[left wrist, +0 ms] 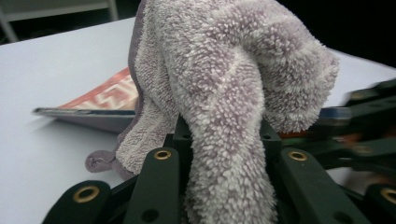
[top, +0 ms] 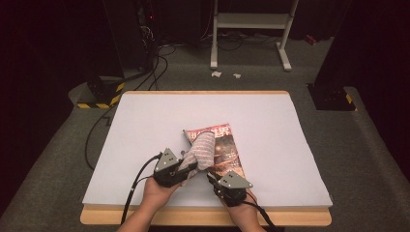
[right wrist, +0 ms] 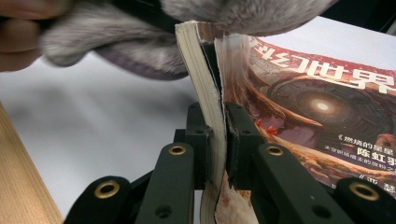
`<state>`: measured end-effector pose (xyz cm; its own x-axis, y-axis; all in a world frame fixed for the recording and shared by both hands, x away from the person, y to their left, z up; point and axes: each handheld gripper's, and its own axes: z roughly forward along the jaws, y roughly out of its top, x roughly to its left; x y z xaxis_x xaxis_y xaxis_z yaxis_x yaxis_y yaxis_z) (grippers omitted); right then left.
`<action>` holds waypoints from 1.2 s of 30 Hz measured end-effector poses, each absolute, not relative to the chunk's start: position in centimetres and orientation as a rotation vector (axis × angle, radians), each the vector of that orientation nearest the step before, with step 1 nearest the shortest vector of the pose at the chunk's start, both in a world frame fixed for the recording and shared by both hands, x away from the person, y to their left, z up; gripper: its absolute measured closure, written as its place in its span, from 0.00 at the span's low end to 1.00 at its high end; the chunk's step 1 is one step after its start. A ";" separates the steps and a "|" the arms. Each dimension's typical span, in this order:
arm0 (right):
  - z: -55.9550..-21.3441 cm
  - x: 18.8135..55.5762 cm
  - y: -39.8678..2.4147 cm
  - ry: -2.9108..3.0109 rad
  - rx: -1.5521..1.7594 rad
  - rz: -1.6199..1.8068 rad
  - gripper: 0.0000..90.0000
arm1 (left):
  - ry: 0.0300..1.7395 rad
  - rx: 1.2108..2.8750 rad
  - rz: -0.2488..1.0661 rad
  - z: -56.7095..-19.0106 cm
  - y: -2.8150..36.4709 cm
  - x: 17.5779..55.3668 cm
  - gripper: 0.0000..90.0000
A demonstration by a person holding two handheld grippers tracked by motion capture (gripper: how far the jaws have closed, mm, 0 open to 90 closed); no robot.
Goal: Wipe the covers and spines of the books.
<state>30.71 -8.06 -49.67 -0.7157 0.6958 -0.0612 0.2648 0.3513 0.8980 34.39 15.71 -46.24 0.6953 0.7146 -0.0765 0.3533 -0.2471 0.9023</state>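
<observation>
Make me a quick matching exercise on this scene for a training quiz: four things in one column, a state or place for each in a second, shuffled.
Things:
1. left gripper
2. right gripper
3. towel
4. table

States or places:
A. covered by a white sheet
B. shut on the book's near edge
C. grey, fluffy, draped over the book
D. shut on the towel

Pairs: 1-D, 2-B, 3-C, 4-A
</observation>
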 end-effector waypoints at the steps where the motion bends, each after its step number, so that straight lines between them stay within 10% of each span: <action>1: -49.7 30.7 -8.1 2.183 0.838 1.330 0.91 | 0.837 1.855 0.431 -46.2 15.7 34.4 0.78; 19: -49.8 30.7 -8.0 2.188 0.829 1.326 0.90 | 1.101 1.876 0.520 -49.5 18.9 44.3 0.78; 36: -49.8 30.6 -8.0 2.193 0.823 1.325 0.90 | 1.005 1.882 0.505 -48.9 18.2 41.3 0.77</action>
<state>30.65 -7.99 -49.82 -0.7227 0.6878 -0.0685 0.2591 0.3614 0.8957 41.32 18.18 -48.92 0.5835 0.8099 -0.0596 0.4350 -0.2498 0.8651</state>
